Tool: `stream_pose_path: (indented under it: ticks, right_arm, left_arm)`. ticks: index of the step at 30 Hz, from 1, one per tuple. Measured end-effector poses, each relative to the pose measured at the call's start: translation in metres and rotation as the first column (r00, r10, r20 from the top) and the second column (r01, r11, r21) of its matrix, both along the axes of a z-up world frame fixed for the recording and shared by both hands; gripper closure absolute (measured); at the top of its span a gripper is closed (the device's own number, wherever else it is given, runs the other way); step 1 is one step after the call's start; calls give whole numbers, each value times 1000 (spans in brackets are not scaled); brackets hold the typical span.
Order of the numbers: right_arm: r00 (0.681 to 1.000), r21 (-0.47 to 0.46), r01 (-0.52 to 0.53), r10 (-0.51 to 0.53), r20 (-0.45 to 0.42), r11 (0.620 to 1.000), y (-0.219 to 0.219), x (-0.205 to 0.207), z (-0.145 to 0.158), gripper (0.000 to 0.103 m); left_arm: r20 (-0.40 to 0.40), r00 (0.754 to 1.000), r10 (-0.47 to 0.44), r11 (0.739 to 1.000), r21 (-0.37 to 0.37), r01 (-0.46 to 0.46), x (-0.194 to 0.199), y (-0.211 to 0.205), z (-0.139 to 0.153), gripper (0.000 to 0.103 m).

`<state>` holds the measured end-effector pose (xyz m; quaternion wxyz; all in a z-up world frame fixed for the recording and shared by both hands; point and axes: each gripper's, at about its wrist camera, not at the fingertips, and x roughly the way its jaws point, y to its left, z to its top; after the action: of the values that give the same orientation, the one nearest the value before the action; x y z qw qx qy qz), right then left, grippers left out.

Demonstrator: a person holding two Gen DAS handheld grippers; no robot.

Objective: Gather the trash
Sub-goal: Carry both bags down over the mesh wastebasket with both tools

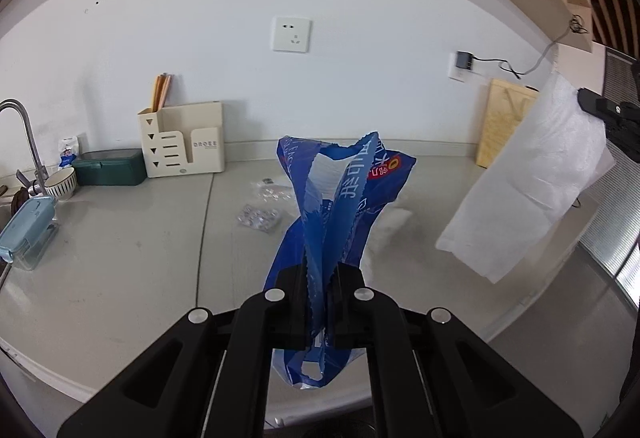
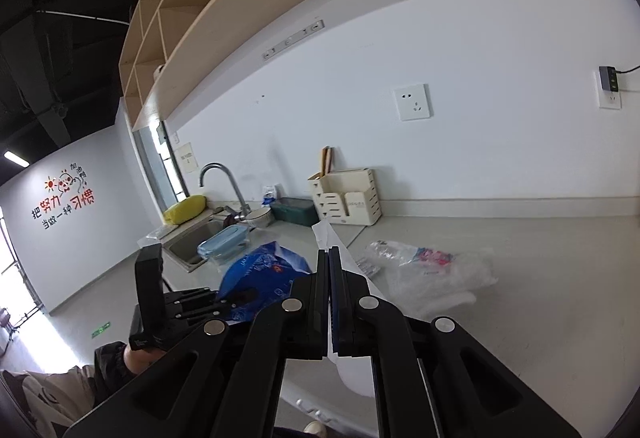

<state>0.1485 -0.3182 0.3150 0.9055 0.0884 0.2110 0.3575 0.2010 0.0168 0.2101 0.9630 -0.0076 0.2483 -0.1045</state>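
My left claw [image 1: 320, 302] is clamped on the blue wrapper [image 1: 340, 197], lifted off the worktop [image 1: 120, 258]; my right claw [image 2: 333, 302] pinches a white paper sheet [image 1: 528, 181] — the carry step, I judge. Next I need a bin. Farther off, blister packs [image 1: 258, 217] and a clear bag [image 2: 432, 270] remain.

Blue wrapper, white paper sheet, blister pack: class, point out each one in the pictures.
Blue wrapper [image 1: 340, 197]: left wrist view, its upper printed face.
White paper sheet [image 1: 532, 173]: left wrist view, its middle.
Blister pack [image 1: 258, 217]: left wrist view, its centre, on the counter.
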Motion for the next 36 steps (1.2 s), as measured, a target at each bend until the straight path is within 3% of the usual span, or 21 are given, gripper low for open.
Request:
stream_pose_path:
  ticks: [8,19,26,31,36]
  right_arm:
    - [1000,-14,0,-1,-24,1000,13,-74,-20,97]
    - [983,20,-18,22,-180,1000,25,-130,-102,97]
    - [961,-47,6,-19,-277,999,49,-141,-177,97]
    - [934,-65,20,-41,-356,998,63,-136,-237,97]
    - [902,-74,36,-65,-427,997,71,-129,-294,97]
  left_arm:
    - [-43,997,-71,997,10,71,-80,-6,-30,97]
    - [-174,979,-105,994,12,109,-145,-16,-101,97]
    - [-287,954,-85,996,-4,87,-155,-23,-166,97]
    - [-393,917,-66,998,-14,65,-146,-26,-222,97]
    - [-445,895,-35,998,22,50,-137,-31,-271,97]
